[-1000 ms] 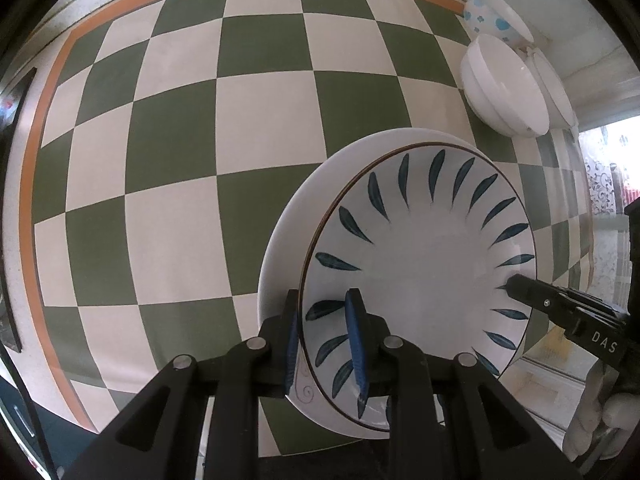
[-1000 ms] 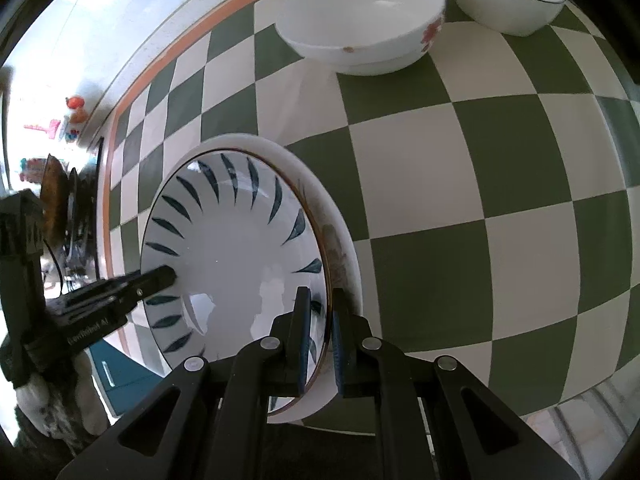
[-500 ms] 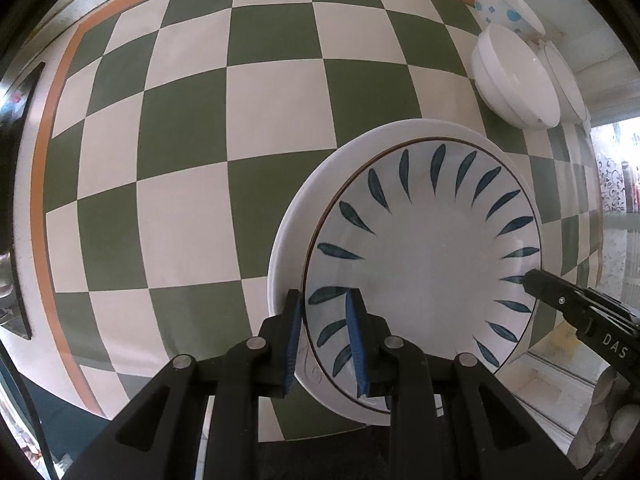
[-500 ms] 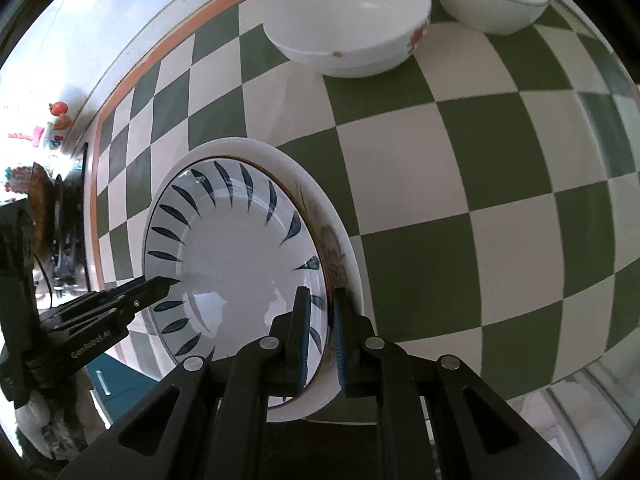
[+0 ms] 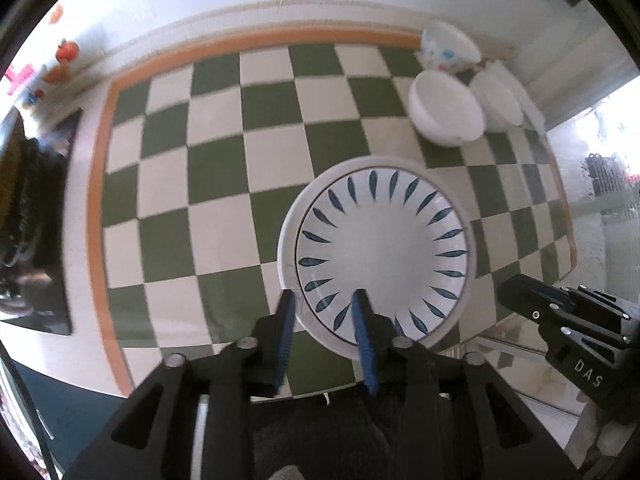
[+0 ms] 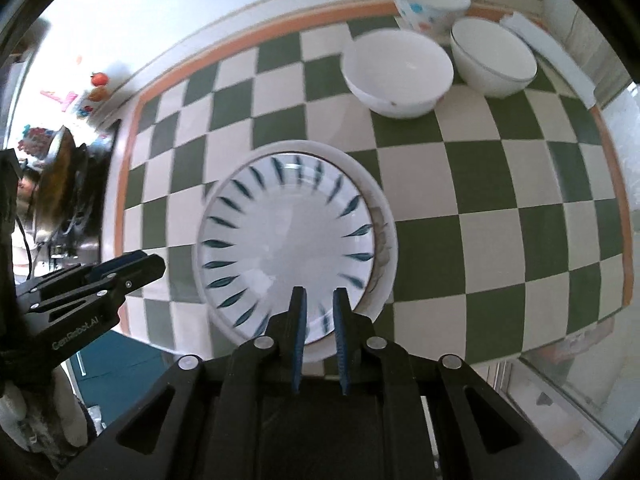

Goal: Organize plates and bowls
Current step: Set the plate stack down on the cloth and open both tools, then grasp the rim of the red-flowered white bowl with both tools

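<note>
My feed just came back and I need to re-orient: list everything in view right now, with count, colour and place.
Leaf-pattern round plate: one, white with dark blue leaf marks, stacked on the larger plate near the table's front edge.
Larger plain plate: one, white, under the leaf plate, only its rim showing.
Plain white bowl: one, white, far right of the table.
Grey-rimmed bowl: one, white, right of the plain bowl.
Spotted bowl: one, white with blue and red spots, at the far border.
Checked tablecloth: one, green and cream with orange border.
Left gripper: black, blue pads, open, above the plates' near edge.
Right gripper: black, blue pads, open, over the plates' near edge.
</note>
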`<state>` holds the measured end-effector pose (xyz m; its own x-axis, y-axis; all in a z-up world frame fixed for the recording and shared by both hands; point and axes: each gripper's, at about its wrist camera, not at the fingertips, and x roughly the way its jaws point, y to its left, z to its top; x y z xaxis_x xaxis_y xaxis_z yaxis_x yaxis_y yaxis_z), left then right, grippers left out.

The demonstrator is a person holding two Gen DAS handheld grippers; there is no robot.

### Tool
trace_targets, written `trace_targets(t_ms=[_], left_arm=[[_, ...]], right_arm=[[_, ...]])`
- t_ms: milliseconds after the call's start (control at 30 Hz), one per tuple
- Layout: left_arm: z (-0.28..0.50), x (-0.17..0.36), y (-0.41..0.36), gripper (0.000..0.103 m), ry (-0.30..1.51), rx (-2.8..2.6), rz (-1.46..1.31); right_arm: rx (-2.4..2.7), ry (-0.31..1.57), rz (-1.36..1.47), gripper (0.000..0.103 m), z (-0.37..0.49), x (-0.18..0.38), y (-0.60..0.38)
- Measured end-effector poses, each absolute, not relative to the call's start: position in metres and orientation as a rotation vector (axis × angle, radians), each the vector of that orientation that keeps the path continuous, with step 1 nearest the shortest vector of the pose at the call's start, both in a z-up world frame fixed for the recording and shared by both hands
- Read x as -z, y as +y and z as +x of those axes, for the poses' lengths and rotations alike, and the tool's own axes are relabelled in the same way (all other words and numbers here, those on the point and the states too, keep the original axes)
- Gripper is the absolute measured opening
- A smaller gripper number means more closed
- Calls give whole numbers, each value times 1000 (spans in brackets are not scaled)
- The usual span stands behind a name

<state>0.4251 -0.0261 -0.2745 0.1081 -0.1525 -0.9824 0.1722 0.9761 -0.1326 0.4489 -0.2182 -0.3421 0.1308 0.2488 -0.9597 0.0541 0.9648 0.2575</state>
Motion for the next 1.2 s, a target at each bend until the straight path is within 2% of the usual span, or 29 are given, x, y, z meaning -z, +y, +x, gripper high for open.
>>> trace_targets(t_ms=[133,200,333,400,467,567,633,767,1033,1200], left_arm=[[412,250,-17,40,1395,250,47],[405,242,-13,62,1388,260,40],[396,229,-10,77,1378,280,19],[391,223,-8,78,1375,287,10],[385,219,-9,79,1369,295,1],[377,211,-8,90,1348,313,-3],[372,205,-5,90,1334,319,-15],[363,196,-2,90,1313,331,-23],[359,185,-3,90,1284,324,-44],[383,182,-17,90,1241,267,-61]], right_arm=[[-133,1397,229,19,431,313,-215],[-126,1376,223,20,422,299,-213],[-110,1338,224,35,406,276,-210],[-98,1317,215,40,399,266,-209],[-94,1303,206,53,391,257,-206],[-99,1281,216,73,381,245,-203],[-90,1266,214,79,375,238,-202],[-70,1245,229,82,366,229,-200],[-69,1223,281,85,357,219,-210],[-101,1202,356,85,375,222,-238]])
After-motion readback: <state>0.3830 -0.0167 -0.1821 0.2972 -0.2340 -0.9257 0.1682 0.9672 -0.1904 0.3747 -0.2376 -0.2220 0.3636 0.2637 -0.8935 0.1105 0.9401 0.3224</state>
